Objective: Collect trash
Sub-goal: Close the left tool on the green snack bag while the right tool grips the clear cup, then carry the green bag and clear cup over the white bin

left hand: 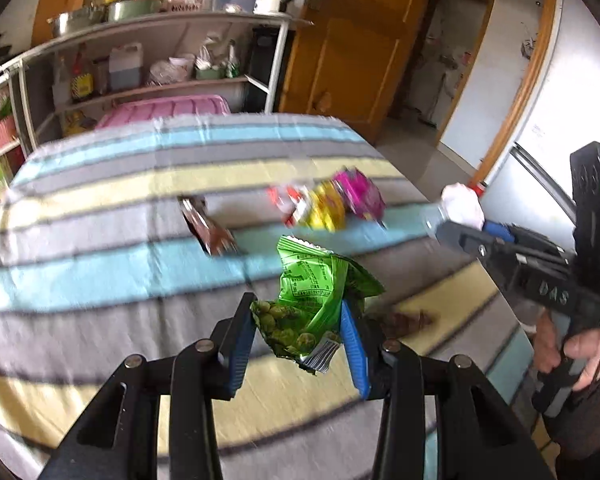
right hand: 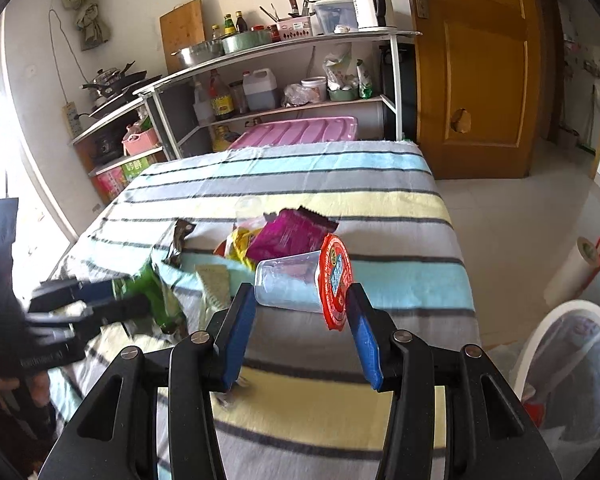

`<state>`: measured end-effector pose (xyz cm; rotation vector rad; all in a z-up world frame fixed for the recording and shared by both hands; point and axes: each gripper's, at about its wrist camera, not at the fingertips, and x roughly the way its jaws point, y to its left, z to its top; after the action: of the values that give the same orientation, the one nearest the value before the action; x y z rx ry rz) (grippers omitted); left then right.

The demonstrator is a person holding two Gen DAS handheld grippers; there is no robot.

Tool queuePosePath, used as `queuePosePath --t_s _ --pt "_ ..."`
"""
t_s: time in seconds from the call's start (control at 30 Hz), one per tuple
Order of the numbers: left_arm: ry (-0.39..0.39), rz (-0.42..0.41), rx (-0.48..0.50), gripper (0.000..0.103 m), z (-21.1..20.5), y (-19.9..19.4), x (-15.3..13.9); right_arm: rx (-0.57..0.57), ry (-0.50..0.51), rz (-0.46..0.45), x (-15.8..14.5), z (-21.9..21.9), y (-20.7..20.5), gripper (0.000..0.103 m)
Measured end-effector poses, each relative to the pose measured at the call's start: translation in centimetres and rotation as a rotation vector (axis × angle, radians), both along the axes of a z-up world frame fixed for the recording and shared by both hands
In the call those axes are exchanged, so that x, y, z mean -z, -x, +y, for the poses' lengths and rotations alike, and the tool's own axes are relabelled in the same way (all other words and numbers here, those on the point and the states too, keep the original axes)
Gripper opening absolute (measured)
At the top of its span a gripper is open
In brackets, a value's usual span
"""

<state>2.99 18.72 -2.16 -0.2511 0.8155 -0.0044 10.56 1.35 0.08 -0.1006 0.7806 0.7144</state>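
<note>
Here, above the striped tablecloth [right hand: 380, 276], my left gripper [left hand: 300, 320] pinches a green snack bag [left hand: 312, 296] and my right gripper [right hand: 302, 300] clamps a clear plastic cup [right hand: 288, 280] with its red foil lid [right hand: 335, 284]; their print is unreadable. Magenta [right hand: 288, 236], yellow [right hand: 238, 246] and brown wrappers [right hand: 180, 240] remain mid-cloth. The lined bin [right hand: 572, 376] waits right of the cloth.

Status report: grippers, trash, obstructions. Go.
Left gripper shut on green bag. Right gripper shut on cup. Wrappers left on table. Bin unobstructed.
</note>
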Motion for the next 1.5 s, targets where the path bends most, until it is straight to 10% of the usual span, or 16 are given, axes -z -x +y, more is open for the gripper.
queuePosePath --t_s 0.3,0.43,0.73,1.0,1.5 --pt "-0.006 0.02 0.052 0.043 -1.4 2.4 0.9 -0.002 -0.014 0.005 0.3 -1.1 2.2 0.048" --pt "-0.014 0.018 0.038 0.07 -1.4 3.0 0.8 -0.007 -0.009 0.011 0.6 -0.9 2.5 0.048" --pt "-0.125 -0.046 0.023 0.071 -2.1 3.9 -1.1 -0.007 -0.013 0.017 0.6 -1.0 2.6 0.048" --pt "-0.123 0.048 0.095 0.055 -3.7 1.3 1.8 -0.002 -0.018 0.025 0.6 -1.1 2.9 0.048" --pt "-0.023 -0.047 0.091 0.041 -2.7 2.5 -1.8 0.013 -0.045 -0.003 -0.6 -2.4 3.6 0.048"
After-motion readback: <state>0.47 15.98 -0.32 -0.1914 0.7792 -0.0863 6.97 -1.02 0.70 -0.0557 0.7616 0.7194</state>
